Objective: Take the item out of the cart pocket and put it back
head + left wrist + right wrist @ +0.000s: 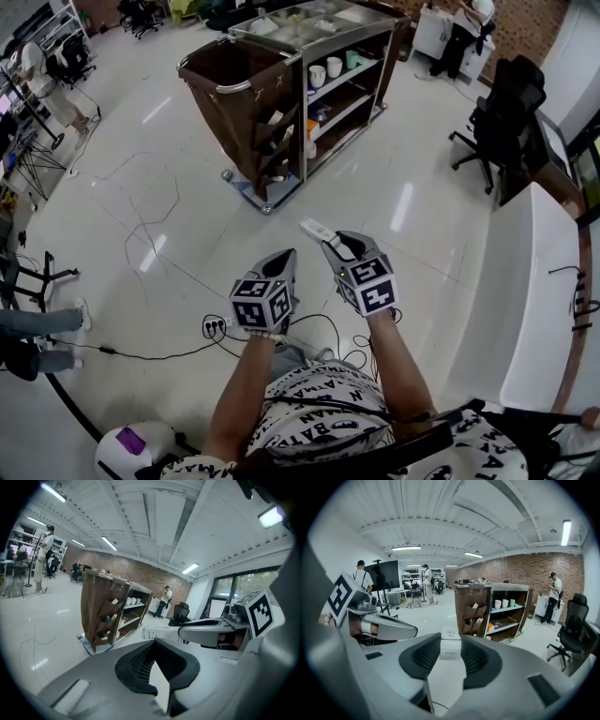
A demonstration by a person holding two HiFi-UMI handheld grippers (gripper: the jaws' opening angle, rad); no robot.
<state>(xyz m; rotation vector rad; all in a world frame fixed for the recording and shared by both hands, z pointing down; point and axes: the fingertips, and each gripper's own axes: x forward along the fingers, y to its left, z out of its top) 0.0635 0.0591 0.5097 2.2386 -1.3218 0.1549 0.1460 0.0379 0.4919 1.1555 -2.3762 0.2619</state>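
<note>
1. Head view, at 7 o'clock of the picture's middle: the left gripper point(286, 259) hangs in front of the person's body, jaws together on nothing. The left gripper view shows its black pads meeting at the tips with only floor behind. It looks like the spare hand for now.
2. At 12 o'clock, well apart from both grippers, stands the steel-framed service cart point(349, 56) with its brown fabric bag point(234, 89). The bag's side pockets point(275, 141) face the person, several with things poking out, so they can be reached from this side.
3. At 4 o'clock of the middle, the right gripper point(330, 242) is clamped on a small white rectangular carton point(313, 228). Its pads press the carton's two flat sides, and the free end points to 11 o'clock, toward the cart. The carton is thus out of the pocket. Putting it back is, I judge, the step left, and that means carrying it across the open floor.
4. At 3 o'clock runs a long white table point(525, 281), near the person's right arm, so the free way to the cart lies ahead.
</note>
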